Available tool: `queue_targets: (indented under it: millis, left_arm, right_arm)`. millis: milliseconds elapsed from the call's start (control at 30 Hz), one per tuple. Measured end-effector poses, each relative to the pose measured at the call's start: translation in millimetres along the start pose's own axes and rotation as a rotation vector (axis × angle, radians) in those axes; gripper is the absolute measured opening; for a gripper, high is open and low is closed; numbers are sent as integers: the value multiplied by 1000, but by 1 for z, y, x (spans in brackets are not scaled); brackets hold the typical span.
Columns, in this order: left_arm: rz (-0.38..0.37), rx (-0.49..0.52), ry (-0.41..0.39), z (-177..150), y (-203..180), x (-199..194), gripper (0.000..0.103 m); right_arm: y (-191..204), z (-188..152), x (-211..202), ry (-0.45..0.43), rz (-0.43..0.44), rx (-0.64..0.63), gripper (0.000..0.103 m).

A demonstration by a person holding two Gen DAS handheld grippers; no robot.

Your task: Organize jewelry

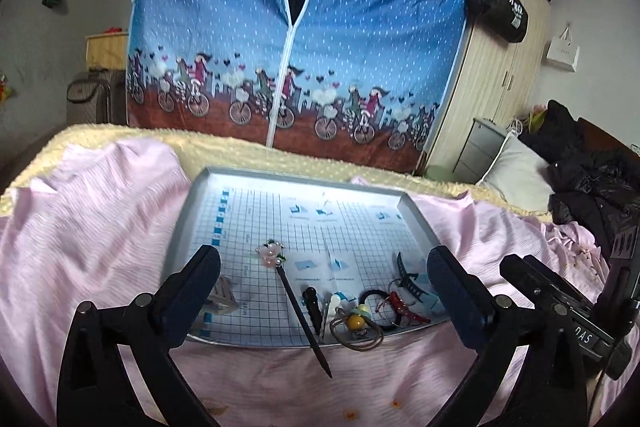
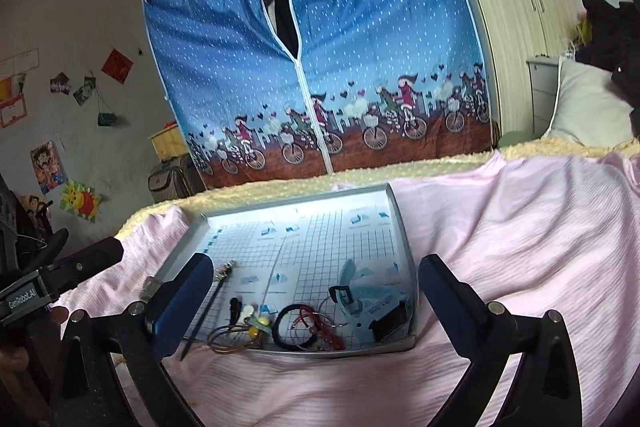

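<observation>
A grey tray [image 1: 188, 211] lined with grid paper lies on the pink sheet. Along its near edge sit a dark hair stick [image 1: 298, 303] with a pink flower head, its tip past the rim, a black clip [image 1: 312, 307], a yellow-bead hair tie [image 1: 356, 323], a black hair tie [image 1: 374, 295], a red clip [image 1: 404, 307] and a black claw clip [image 1: 408, 275]. My left gripper [image 1: 324, 259] hovers open over these. My right gripper [image 2: 316, 263] is open too, just short of the tray [image 2: 398, 227], hair stick [image 2: 208, 303], black hair tie [image 2: 292, 327] and a light blue clip [image 2: 356, 303].
A pale clip [image 1: 222, 293] lies at the tray's near left, partly behind my finger. The bed has a cream blanket edge [image 1: 240, 147]. Behind stand a blue fabric wardrobe [image 1: 300, 47] and wooden cabinet [image 1: 500, 67]. Dark clothes [image 1: 588, 171] and a pillow [image 1: 516, 171] lie at right.
</observation>
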State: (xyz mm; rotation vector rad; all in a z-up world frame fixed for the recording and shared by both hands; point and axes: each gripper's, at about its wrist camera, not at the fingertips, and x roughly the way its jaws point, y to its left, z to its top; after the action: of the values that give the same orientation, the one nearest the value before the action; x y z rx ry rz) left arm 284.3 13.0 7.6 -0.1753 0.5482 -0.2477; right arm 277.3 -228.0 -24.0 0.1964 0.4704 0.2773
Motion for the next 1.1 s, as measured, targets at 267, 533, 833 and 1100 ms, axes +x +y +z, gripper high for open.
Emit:
queue_targets:
  millis: [267,533,833,1100]
  left_arm:
    - [31,25,-76,-2,-10,-55,102]
    - [75,63,-171,-24,-19,-118,102]
    - [124,113,-215,-66,-32,-171,102]
    - [177,84,-233,-106,-40,-215,102]
  right_arm:
    - [23,2,-51,-96,-6,-95,103]
    - [49,-11,-112,-234,-32,-153,103]
    - [74,-49,-176,-283,-50,-218,103]
    - [81,-70,-214,-293,-61,-219,103]
